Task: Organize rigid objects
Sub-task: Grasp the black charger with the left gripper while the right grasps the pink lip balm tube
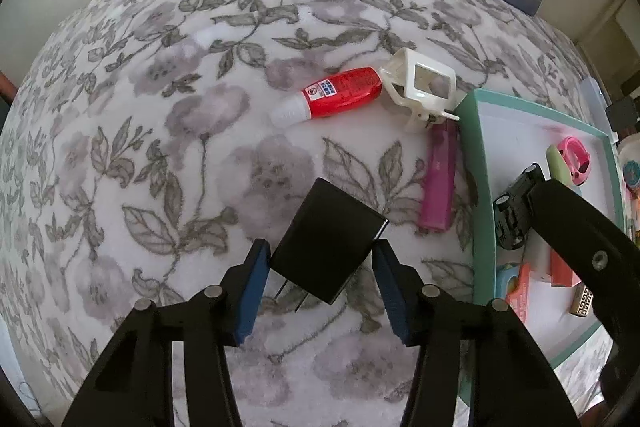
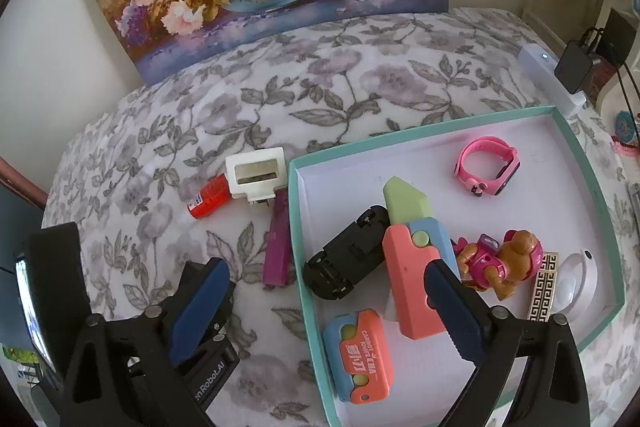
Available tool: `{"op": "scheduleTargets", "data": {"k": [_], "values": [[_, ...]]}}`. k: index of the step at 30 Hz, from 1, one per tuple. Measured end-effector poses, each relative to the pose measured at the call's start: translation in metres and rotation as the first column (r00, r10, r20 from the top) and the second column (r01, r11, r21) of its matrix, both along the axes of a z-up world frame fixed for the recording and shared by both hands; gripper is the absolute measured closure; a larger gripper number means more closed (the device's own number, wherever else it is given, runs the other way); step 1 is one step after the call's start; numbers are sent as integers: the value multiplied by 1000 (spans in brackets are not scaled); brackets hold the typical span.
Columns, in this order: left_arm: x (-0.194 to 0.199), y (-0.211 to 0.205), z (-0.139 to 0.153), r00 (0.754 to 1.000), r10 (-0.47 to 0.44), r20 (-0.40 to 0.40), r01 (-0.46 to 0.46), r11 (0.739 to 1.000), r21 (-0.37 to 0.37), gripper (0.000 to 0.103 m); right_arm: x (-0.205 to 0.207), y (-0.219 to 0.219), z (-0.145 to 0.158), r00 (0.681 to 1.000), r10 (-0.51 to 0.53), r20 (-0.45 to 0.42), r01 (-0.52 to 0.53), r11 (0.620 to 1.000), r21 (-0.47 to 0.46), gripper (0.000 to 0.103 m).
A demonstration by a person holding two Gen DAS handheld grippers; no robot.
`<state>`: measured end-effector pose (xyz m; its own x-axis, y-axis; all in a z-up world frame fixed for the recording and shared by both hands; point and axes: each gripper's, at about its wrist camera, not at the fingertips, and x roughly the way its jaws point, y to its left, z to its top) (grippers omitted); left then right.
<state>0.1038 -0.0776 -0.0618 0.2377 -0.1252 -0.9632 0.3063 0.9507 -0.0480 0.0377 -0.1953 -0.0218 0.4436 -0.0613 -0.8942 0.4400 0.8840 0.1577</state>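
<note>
The black charger (image 1: 328, 245), stiff and light, is bracketed at its flat sides by the spread left gripper (image 1: 320, 283); the right gripper (image 2: 320, 311) is held spread over the box (image 2: 298, 227).

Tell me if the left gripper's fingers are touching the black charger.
Apart. The left wrist view shows blanket between each blue pad and the black charger; the left gripper is open.

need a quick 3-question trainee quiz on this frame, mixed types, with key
1. True or false: the pink watch lies inside the teal tray.
2. What sits between the fingers of the left claw?
3. The purple bar is: A) in the tray, B) on the blanket beside the tray, C) stacked on the watch.

Key: 1 true; 2 the black charger; 3 B.
</note>
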Motion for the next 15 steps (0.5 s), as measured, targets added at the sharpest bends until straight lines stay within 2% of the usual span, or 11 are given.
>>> {"op": "scheduleTargets", "data": {"k": [5,8,12,14,15], "values": [[7,16,1,999,37,-13,-37,999,-21,52,-1,0,2,1000,-5,27,5,1000,20,21],[12,30,2,996,89,-5,-89,996,-2,54,0,3,5,998,6,58,-8,999,32,30],[20,52,1,987,162,-14,-162,987,-8,54,6,12,4,995,55,82,-60,996,63,36],[24,61,1,982,188,-21,-188,982,-18,54,9,17,2,993,81,86,-88,993,79,44],[26,66,1,980,200,-22,-200,980,-19,54,11,20,1,991,99,87,-106,990,91,45]]}}
